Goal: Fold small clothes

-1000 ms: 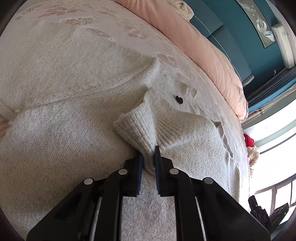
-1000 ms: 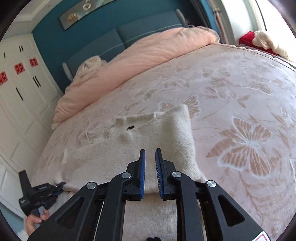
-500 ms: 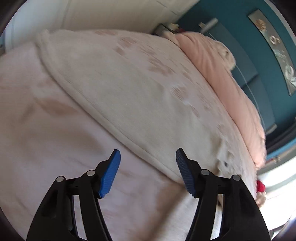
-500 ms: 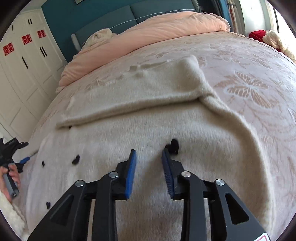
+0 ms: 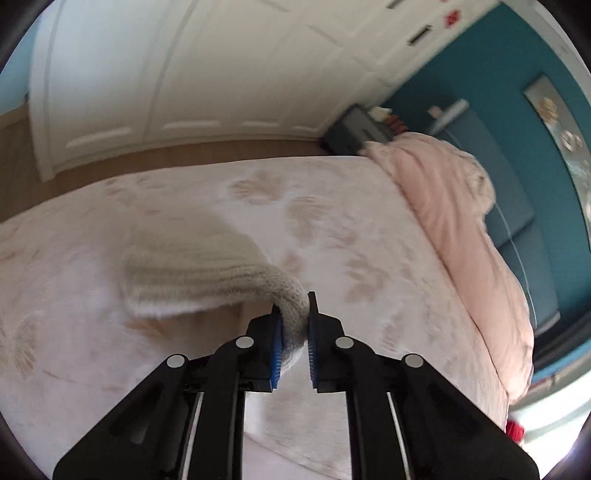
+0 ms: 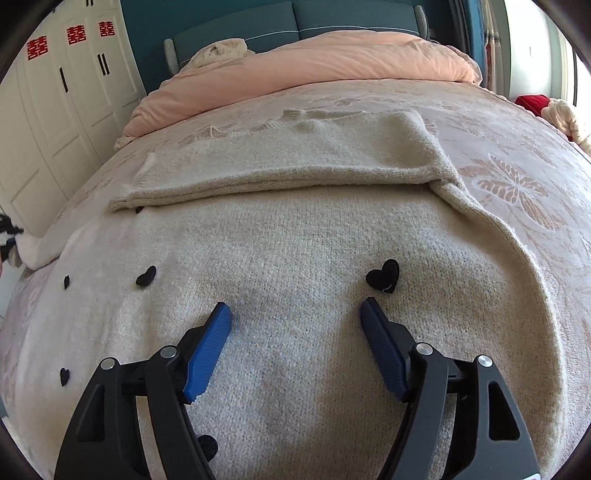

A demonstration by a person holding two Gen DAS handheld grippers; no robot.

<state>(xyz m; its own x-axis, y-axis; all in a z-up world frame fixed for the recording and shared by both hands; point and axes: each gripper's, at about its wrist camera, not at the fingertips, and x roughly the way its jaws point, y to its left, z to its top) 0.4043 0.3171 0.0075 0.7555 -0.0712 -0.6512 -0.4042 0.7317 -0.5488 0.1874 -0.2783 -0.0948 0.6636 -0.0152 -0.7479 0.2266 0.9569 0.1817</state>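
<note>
A cream knit sweater [image 6: 295, 236] with black heart buttons [image 6: 384, 277] lies spread on the bed, one sleeve [image 6: 295, 158] folded across its upper part. In the right wrist view my right gripper [image 6: 295, 310] hovers low over the sweater's body. Its jaws are opening and nothing is pinched between the blue pads [image 6: 207, 350]. In the left wrist view my left gripper [image 5: 293, 306] is shut on the ribbed cuff of the other sleeve [image 5: 192, 273], which it holds lifted above the bedspread [image 5: 332, 221]. The picture there is blurred by motion.
A pink duvet [image 6: 314, 62] is heaped at the head of the bed against a teal headboard [image 6: 258, 22]. White wardrobe doors [image 5: 147, 74] and a strip of wooden floor [image 5: 110, 162] lie beyond the bed's left edge. Red and cream items [image 6: 532, 103] sit at the far right.
My left gripper let go of the folded sleeve, swung left while open, and has now shut on the other sleeve's cuff. My right gripper came down over the sweater's body and opened wide.
</note>
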